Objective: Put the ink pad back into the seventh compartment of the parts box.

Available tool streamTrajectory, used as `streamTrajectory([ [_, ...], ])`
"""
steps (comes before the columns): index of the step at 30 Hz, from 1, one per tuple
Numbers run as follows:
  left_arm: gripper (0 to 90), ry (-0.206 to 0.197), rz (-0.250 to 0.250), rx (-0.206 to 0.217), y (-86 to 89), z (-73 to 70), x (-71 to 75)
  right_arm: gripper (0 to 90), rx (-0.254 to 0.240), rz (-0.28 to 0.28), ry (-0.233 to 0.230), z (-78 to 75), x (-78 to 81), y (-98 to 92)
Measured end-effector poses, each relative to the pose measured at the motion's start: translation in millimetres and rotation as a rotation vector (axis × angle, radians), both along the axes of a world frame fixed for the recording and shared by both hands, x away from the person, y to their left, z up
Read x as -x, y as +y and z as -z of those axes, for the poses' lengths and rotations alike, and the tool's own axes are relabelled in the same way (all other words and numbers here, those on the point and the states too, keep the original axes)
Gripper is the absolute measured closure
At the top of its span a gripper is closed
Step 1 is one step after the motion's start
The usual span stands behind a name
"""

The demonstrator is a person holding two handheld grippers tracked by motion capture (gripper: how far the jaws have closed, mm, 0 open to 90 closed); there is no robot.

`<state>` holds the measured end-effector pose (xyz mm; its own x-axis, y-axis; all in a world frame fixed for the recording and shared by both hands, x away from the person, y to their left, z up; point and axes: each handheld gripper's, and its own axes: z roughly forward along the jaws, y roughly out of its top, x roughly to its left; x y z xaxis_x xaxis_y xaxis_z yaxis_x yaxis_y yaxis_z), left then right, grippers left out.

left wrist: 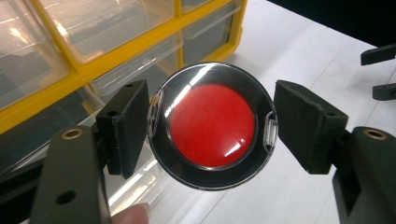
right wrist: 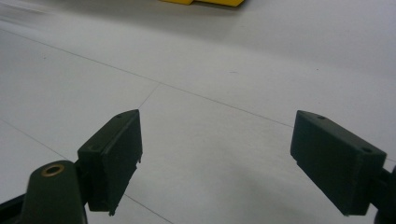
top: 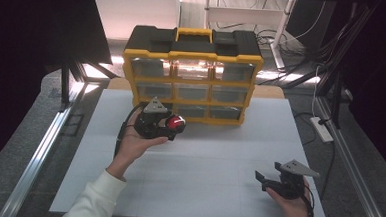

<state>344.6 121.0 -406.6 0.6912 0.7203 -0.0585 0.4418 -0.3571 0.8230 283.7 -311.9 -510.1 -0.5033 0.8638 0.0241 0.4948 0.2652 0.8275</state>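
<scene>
A round clear case with a red disc inside (left wrist: 212,126) hangs just in front of the lowest row of drawers of a yellow and black drawer cabinet (top: 192,73). My left gripper (left wrist: 211,128) is shut on it, one black pad against each side of its rim. In the high view the red case (top: 176,122) shows at the tip of the left gripper (top: 169,126), by the cabinet's bottom left drawer. My right gripper (top: 268,172) rests low at the table's front right. Its jaws stand wide open in the right gripper view (right wrist: 215,149), with bare white table between them.
The cabinet's clear drawers (left wrist: 70,79) stand close on the left of the held case. The white table top (top: 203,159) ends at a front edge near my hands. Metal rails (top: 44,146) run along both sides, and a power strip (top: 322,129) lies at the right.
</scene>
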Motion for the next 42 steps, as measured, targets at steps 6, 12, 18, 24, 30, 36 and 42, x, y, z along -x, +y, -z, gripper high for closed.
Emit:
streamTrajectory([
  [6, 29.9, -0.003, -0.03, 0.008, 8.9, -0.3, -3.8, 17.0, -0.001, -0.003, -0.001, -0.2, 0.3, 0.3],
  [12, 29.9, -0.003, -0.051, 0.013, 17.1, -0.1, -7.7, 17.0, -0.003, -0.001, 0.001, -0.2, 0.3, 0.1],
  [18, 29.9, 0.005, -0.079, -0.001, 23.2, 4.2, -13.8, 17.0, -0.004, -0.004, 0.001, 0.0, 0.3, 0.0],
  [24, 29.9, 0.019, -0.126, -0.015, 33.8, 12.1, -23.6, 17.0, -0.003, -0.003, 0.002, 0.2, 0.2, -0.3],
  [30, 29.9, 0.028, -0.16, -0.016, 41.3, 16.6, -30.1, 17.1, -0.002, -0.001, 0.004, 0.4, 0.1, -0.4],
  [36, 29.9, 0.031, -0.176, -0.022, 45.3, 18.5, -33.2, 17.0, -0.001, 0.0, 0.004, 0.4, 0.2, -0.3],
  [42, 29.9, 0.035, -0.202, -0.043, 48.0, 23.8, -38.8, 17.1, -0.002, 0.001, 0.006, 0.6, 0.2, -0.5],
])
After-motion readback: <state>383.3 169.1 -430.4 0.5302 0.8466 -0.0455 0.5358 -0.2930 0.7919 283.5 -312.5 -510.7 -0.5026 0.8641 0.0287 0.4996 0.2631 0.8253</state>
